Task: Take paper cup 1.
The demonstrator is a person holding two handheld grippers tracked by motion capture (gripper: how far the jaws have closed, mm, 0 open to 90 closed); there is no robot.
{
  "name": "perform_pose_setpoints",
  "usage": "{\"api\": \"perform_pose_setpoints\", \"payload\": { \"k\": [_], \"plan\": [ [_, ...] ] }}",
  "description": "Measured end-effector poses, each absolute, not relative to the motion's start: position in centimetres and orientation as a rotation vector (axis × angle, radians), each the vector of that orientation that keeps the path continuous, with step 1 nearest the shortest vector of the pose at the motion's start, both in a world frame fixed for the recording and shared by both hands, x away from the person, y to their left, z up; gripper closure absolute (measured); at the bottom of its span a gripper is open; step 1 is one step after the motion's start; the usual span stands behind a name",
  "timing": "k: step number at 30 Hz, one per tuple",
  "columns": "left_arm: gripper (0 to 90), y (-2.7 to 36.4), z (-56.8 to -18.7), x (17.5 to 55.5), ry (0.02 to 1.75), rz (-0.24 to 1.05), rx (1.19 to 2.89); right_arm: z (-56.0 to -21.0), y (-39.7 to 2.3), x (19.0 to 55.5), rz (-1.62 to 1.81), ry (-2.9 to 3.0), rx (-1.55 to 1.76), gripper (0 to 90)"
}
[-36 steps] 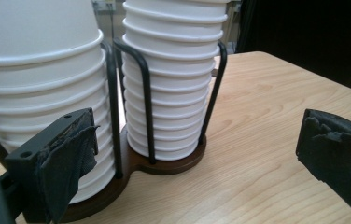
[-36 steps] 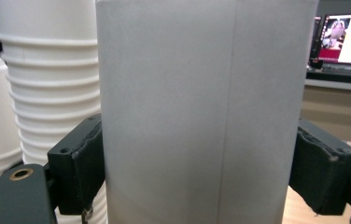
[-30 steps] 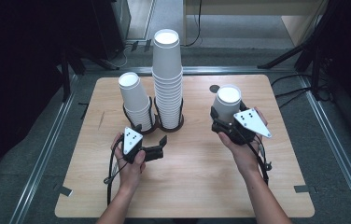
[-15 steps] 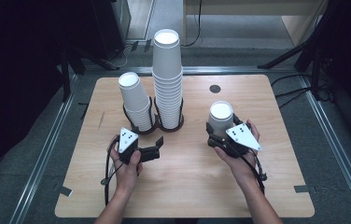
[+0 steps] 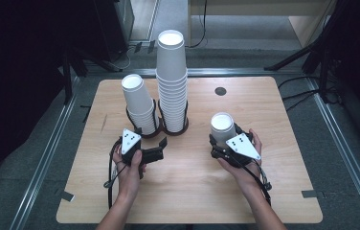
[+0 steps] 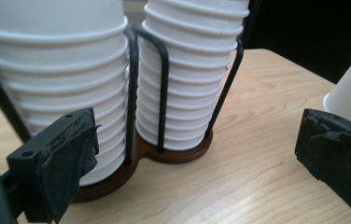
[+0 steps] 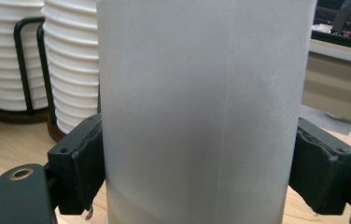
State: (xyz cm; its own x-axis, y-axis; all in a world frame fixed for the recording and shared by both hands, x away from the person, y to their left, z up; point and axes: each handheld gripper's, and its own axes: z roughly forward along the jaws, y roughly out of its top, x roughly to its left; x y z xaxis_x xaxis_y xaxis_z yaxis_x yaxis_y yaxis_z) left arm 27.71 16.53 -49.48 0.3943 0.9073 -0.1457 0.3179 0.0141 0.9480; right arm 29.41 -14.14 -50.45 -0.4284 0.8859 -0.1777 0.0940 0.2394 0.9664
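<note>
The right tool [image 5: 222, 140], clamped on a single upside-down white paper cup [image 5: 222, 125], has lowered it from beside the stacks toward the near-right wooden desk [image 5: 187, 191]; release seems next. Left tool [image 5: 161, 148] gapes empty.

the paper cup [image 7: 206, 112] runs past twelve and six o'clock edges — its rim and foot hidden, surface blurred.

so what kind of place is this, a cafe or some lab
More likely a lab or recording setup than a cafe: a bare wooden table stands on a metal-railed platform, with dark stands and cables around it, and the person works the white paper cups with handheld tongs rather than bare hands.
</note>
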Motion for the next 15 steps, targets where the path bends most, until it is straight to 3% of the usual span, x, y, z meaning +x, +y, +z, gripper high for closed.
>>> {"api": "perform_pose_setpoints", "payload": {
  "k": [15],
  "plan": [
    [0.0, 15.0, -47.2, 27.1, 0.961, 0.539, 1.548, -51.2, -13.6, 28.7, 1.219, 1.744, 0.825, 15.7]
  ]
}}
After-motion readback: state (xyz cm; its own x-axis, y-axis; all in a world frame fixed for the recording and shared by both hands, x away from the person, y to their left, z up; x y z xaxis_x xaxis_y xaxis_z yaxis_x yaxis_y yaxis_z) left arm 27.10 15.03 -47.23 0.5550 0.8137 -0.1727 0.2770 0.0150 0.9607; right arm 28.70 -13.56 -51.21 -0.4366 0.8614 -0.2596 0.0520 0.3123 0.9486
